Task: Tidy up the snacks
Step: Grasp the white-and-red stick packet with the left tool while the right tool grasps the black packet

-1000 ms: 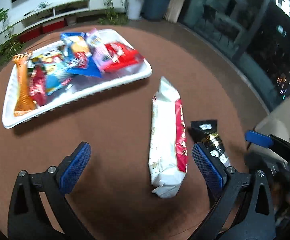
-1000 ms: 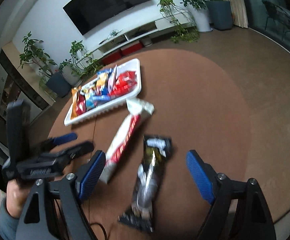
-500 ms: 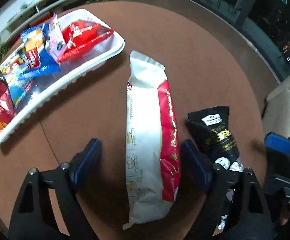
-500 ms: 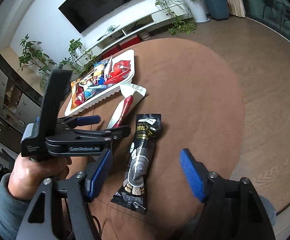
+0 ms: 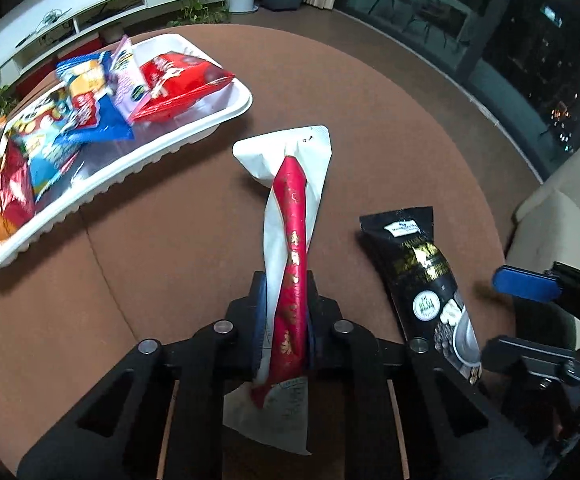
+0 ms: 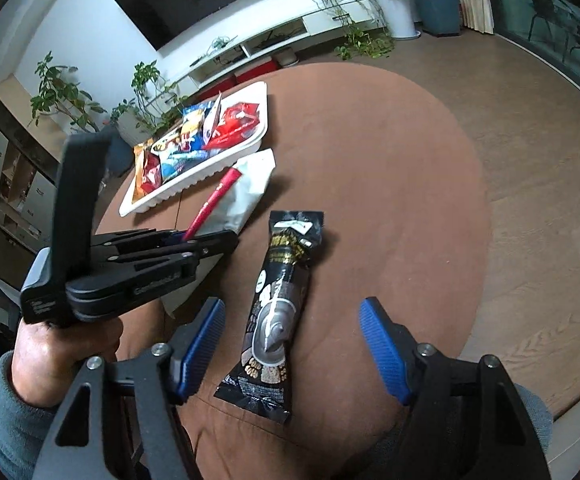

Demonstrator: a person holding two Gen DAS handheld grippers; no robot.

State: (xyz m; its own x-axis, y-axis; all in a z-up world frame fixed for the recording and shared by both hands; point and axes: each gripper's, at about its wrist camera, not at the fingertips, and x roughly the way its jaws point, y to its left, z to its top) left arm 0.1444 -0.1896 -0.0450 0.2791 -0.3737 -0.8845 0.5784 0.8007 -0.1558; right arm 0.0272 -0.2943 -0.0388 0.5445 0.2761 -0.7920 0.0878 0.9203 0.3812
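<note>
Two grippers seen, left gripper jaws clamped on white-and-red packet at frame centre, right gripper jaws held apart astride black packet, white tray upper left on bench.

Both views are being bent strongly by the fisheye lens: the round table is being curved, and the corners are being cut off in black. The left wrist view is being rendered dim and bluish, with dark windows at the upper right. The right wrist view is being lit brightly and evenly, and a pale wall is being washed out. Glare is being thrown off the wrappers in the tray. Soft shadows are being cast beneath the tray and the packets. Edges are being slightly smeared.
</note>
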